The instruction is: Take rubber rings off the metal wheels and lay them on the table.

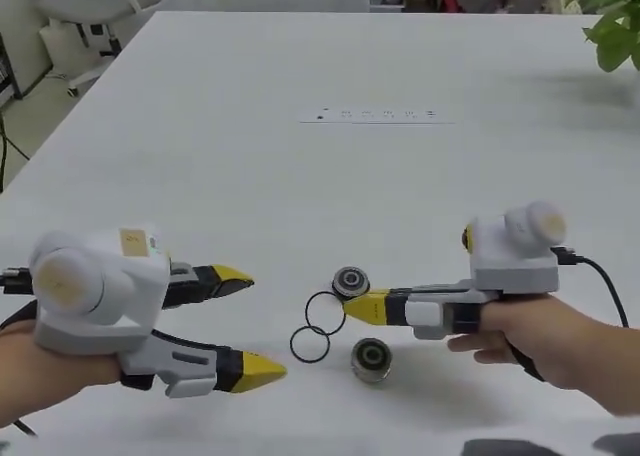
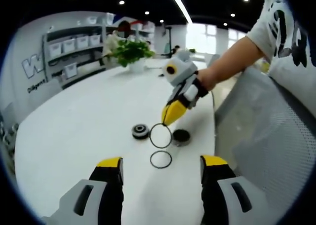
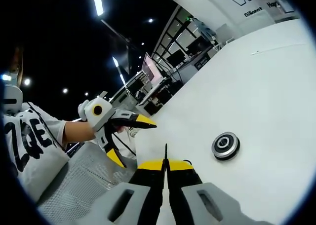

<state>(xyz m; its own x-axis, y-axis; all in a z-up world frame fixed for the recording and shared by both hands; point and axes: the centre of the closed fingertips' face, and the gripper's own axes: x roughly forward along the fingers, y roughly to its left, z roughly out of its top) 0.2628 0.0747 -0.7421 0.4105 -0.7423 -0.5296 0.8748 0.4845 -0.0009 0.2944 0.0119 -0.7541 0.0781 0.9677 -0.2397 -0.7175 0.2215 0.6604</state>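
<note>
Two metal wheels lie on the white table point(image 1: 300, 176), one farther away point(image 1: 351, 281) and one nearer point(image 1: 371, 358). A loose black rubber ring point(image 1: 292, 344) lies flat beside them. My right gripper point(image 1: 352, 307) is shut on a second rubber ring point(image 1: 307, 313), pinching its right edge just above the table. In the right gripper view that ring point(image 3: 166, 151) shows edge-on as a thin black line between the jaws, with a wheel point(image 3: 226, 145) to the right. My left gripper point(image 1: 250, 322) hangs open to the left of the rings, holding nothing. The left gripper view shows the flat ring point(image 2: 151, 159), the held ring point(image 2: 150, 135) and both wheels point(image 2: 140, 131) point(image 2: 181, 136).
A small printed strip point(image 1: 380, 116) lies mid-table. A green plant point(image 1: 615, 26) stands at the far right corner, and a white chair point(image 1: 90, 6) beyond the far left edge. The table's near edge runs just below the grippers.
</note>
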